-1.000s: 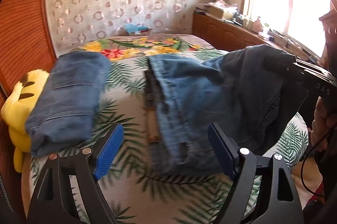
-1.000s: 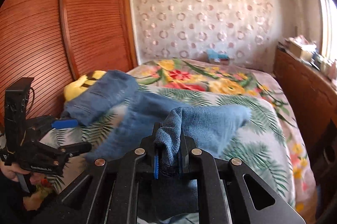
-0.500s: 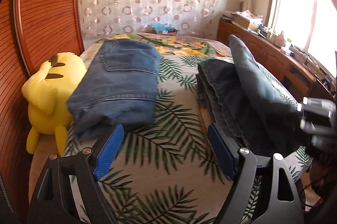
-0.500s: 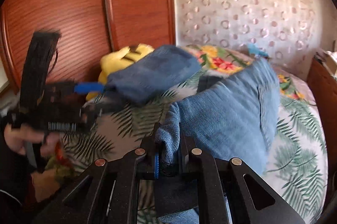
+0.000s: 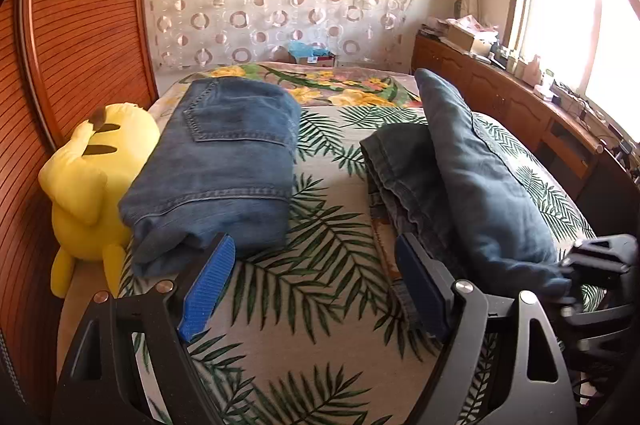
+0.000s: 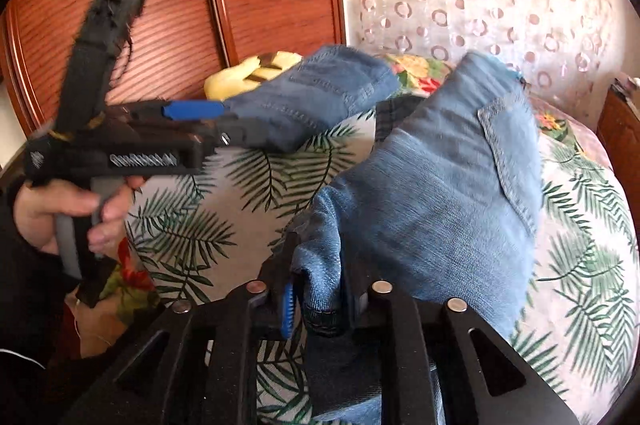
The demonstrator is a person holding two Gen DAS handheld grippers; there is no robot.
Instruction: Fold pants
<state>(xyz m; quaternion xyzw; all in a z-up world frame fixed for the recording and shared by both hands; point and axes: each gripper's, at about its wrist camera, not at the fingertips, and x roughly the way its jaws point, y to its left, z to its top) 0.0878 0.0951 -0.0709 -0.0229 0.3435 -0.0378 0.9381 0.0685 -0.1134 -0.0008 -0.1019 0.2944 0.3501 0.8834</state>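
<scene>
**Pants nearly folded, right gripper starting to let go**

Pants [image 6: 440, 193] are lying on the right half of the bed [image 5: 320, 265], doubled over so the top layer with the back pocket sits up in a hump over the darker layers below. A second ago that same denim was hanging in the air, stretched across the bed; now it's been swung over and brought down onto itself. So the fold itself looks basically made, just not flattened yet.

The right gripper [image 6: 316, 305] has the hem bunched between its jaws, and they're opening right now. The cloth sits between the pads, looking slacker than half a second back, when it was pinched tight. My guess is this is the release, after which the hump wants a pat down.

The left gripper [image 5: 316, 285] is spread wide and empty, hovering over the palm-print sheet between the two piles. A second ago it faced the hanging denim; now the view has swung toward the other folded jeans [image 5: 216, 161] next to the yellow plush toy [image 5: 92, 177], both of which haven't budged.
</scene>
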